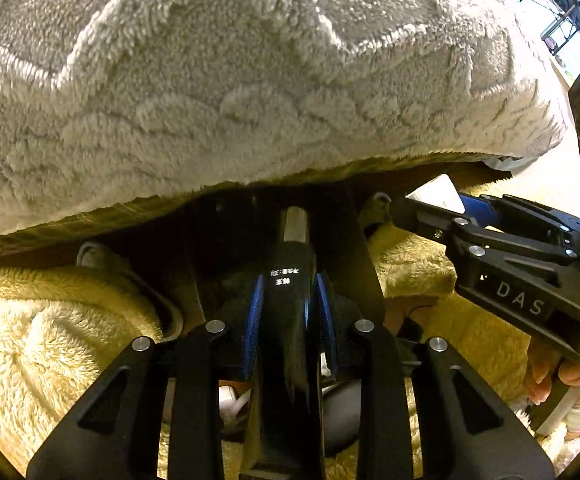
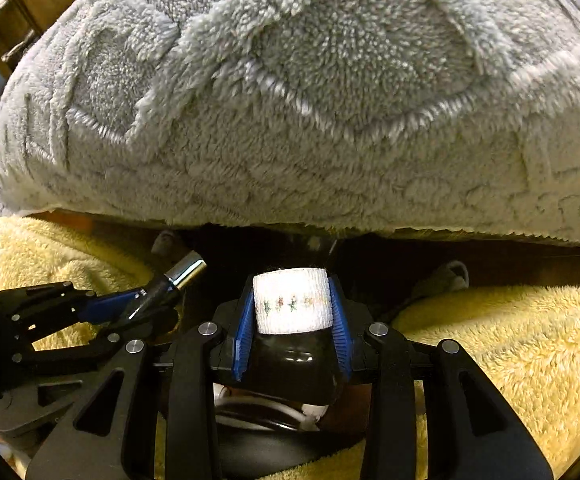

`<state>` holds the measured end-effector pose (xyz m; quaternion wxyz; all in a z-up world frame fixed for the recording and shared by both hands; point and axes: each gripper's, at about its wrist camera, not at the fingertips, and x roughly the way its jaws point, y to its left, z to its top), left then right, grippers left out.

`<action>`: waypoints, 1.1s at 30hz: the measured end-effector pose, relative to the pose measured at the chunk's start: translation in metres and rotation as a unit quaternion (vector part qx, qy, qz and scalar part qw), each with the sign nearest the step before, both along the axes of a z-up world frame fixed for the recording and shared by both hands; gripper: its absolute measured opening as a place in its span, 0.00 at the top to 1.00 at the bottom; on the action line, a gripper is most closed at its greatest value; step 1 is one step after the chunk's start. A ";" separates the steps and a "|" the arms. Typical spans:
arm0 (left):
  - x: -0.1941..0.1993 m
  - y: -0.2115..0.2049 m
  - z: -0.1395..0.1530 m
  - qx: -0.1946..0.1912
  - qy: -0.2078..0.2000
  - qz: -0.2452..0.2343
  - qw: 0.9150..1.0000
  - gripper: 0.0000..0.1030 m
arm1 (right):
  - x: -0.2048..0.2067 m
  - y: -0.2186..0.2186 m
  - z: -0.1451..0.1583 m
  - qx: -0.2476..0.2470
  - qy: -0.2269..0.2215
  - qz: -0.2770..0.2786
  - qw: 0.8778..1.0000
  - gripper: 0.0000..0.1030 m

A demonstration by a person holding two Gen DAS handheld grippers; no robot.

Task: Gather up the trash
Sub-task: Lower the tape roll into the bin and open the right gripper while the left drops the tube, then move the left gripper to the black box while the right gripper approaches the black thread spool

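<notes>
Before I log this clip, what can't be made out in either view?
- Under the grey blanket: both views show only dark shadow past its hem.
- Black object below the white roll in the right gripper: right view, fingers cover its sides; identity unclear.
- Tube in the left gripper: left view, label too small to read; lower end hidden by the fingers.
- White items beneath the grippers: both views, blocked by linkages.

The left gripper (image 1: 290, 312) squeezes a tube (image 1: 290, 280) between its fingers. The right gripper (image 2: 293, 320) squeezes a roll of tape (image 2: 293, 300). Each gripper sits beside the other. A big pillow (image 2: 290, 100) lies in front of both. A fuzzy blanket (image 2: 509, 340) lies under them.
</notes>
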<state>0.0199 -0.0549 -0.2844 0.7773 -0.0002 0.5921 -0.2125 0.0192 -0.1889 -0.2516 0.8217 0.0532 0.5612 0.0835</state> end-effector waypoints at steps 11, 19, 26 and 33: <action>0.000 0.012 0.034 0.007 -0.036 0.018 0.999 0.54 | 0.002 -0.018 0.021 -0.001 -0.037 -0.031 0.999 0.37; 0.005 0.030 0.104 0.015 -0.131 0.047 0.990 0.38 | -0.003 -0.042 0.086 -0.017 -0.136 -0.083 0.987 0.19; 0.033 0.044 0.161 0.035 -0.208 0.068 0.975 0.33 | 0.018 -0.043 0.141 -0.034 -0.211 -0.090 0.973 0.16; 0.086 0.064 0.177 0.052 -0.240 0.099 0.964 0.28 | 0.062 -0.037 0.154 -0.027 -0.227 -0.079 0.970 0.16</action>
